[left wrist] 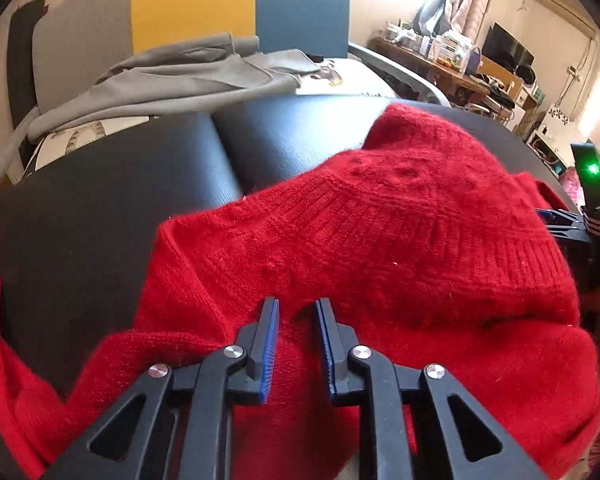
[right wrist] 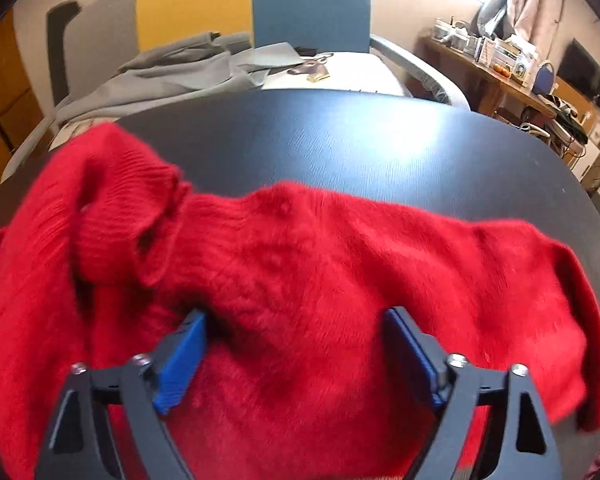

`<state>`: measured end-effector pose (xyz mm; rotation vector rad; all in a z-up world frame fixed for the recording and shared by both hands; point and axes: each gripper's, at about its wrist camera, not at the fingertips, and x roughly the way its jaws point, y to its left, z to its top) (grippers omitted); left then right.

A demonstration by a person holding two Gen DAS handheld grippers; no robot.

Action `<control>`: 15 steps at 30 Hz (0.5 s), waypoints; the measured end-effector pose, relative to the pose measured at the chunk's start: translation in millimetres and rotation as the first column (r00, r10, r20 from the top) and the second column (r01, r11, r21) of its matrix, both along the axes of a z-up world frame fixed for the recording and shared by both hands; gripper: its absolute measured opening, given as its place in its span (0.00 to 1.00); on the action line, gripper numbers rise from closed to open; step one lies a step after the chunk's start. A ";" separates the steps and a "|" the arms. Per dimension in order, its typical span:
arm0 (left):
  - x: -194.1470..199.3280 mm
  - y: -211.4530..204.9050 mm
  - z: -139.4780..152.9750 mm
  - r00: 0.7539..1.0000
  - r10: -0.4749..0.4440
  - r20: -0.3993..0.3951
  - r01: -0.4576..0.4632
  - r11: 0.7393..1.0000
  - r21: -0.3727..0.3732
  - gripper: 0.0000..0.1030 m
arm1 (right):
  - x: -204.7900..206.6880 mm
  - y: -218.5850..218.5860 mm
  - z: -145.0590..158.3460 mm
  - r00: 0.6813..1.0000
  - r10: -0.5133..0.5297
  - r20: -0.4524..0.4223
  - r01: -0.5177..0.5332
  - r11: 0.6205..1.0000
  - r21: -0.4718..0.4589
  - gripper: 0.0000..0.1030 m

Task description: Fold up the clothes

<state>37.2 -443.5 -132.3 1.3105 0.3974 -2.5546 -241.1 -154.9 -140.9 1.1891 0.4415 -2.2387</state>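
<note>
Sweater (left wrist: 380,240), red and fuzzy, lay bunched on the dark table (right wrist: 340,148), its ribbed hem turned over the body and a sleeve trailing left, so folding seemed barely begun and no neat fold yet showed. Left gripper (left wrist: 297,320) reached low over the near knit, its jaws narrowly parted, nothing visibly pinched. Right gripper (right wrist: 296,332) hovered level above the middle of the sweater, jaws spread wide and empty.

left wrist — close, low | right wrist — same | shared: red sweater (left wrist: 380,240), table (right wrist: 380,144)
</note>
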 end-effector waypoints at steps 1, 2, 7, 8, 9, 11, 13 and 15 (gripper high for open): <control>-5.5 -7.9 0.5 1.000 0.007 -0.006 -0.007 1.000 -0.003 0.19 | -10.8 -5.2 -1.5 1.000 -0.007 -0.001 0.007 1.000 -0.005 0.91; -12.2 -14.7 0.8 1.000 0.008 -0.004 -0.009 1.000 -0.023 0.19 | -19.2 -10.3 -1.9 1.000 -0.012 -0.002 0.012 1.000 -0.006 0.92; -49.3 -57.3 -0.3 1.000 0.026 0.008 -0.024 0.992 -0.121 0.19 | -67.8 -54.4 -1.6 0.999 -0.032 -0.009 0.032 0.999 -0.017 0.98; -56.6 -68.0 0.7 0.999 0.031 0.011 -0.029 0.991 -0.131 0.19 | -76.2 -62.2 -2.0 0.999 -0.031 -0.013 0.031 0.999 -0.020 0.99; -63.1 -79.2 1.9 0.999 0.046 0.018 -0.043 0.991 -0.124 0.19 | -84.0 -68.8 -2.3 0.999 -0.030 -0.015 0.030 0.999 -0.022 1.00; -76.0 -101.6 4.3 0.997 0.076 0.032 -0.072 0.991 -0.110 0.20 | -97.7 -81.0 -1.8 0.999 -0.029 -0.014 0.028 0.999 -0.024 1.00; -88.9 -124.1 6.7 0.993 0.106 0.047 -0.101 0.990 -0.096 0.20 | -103.5 -86.5 0.5 1.000 -0.018 0.006 0.018 1.000 -0.021 0.99; -90.7 -137.9 13.2 0.986 0.149 0.069 -0.143 0.986 -0.090 0.24 | -101.7 -84.5 8.0 0.999 0.017 0.050 -0.016 0.999 -0.031 0.86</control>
